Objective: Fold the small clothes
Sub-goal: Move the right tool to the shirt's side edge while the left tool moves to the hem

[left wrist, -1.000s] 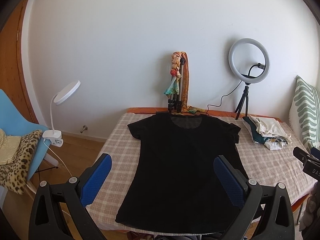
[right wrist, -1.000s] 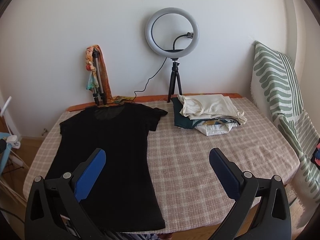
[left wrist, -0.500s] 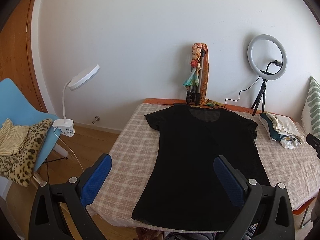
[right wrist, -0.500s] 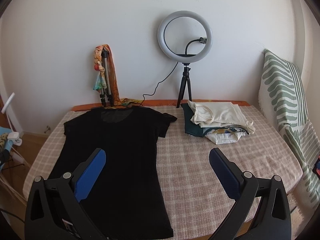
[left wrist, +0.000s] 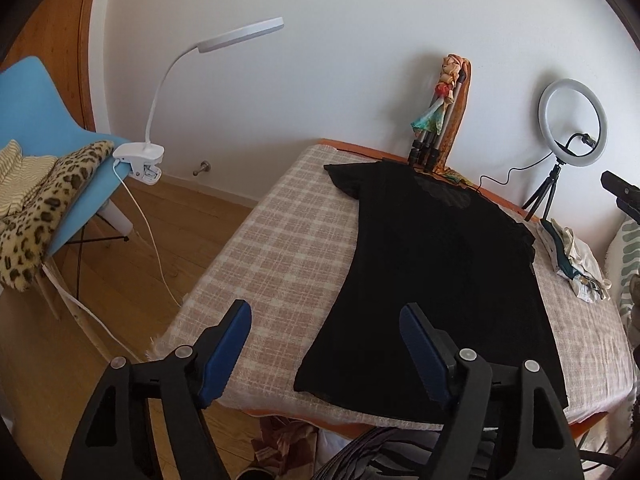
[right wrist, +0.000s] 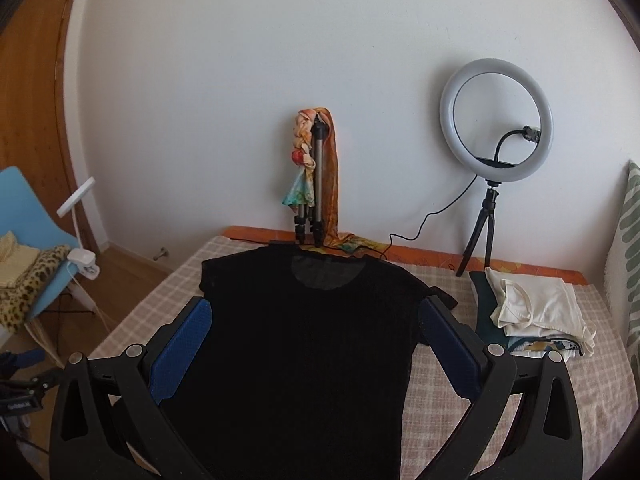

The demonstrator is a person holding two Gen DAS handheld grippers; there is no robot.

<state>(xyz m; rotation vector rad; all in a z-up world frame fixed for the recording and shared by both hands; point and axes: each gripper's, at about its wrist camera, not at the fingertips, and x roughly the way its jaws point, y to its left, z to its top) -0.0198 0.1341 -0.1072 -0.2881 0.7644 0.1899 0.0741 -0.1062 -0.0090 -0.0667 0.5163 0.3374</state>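
Black T-shirt, pink-checked tablecloth

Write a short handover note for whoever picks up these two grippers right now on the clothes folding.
Left gripper: jaws closing, nothing between them, above the near left corner of the black T-shirt.
Right gripper: open, empty, over the shirt's middle.
The shirt lies flat and unfolded on the checked tablecloth, neck toward the wall.
Folded pile sits at the far right.
Done: shirt spread out. Left: every fold, then add it to the pile.

Black T-shirt lies flat on the checked tablecloth, collar toward the wall. Right gripper hangs over it, jaws spread, apparently clear of the fabric. Folded clothes stacked beside ring light.
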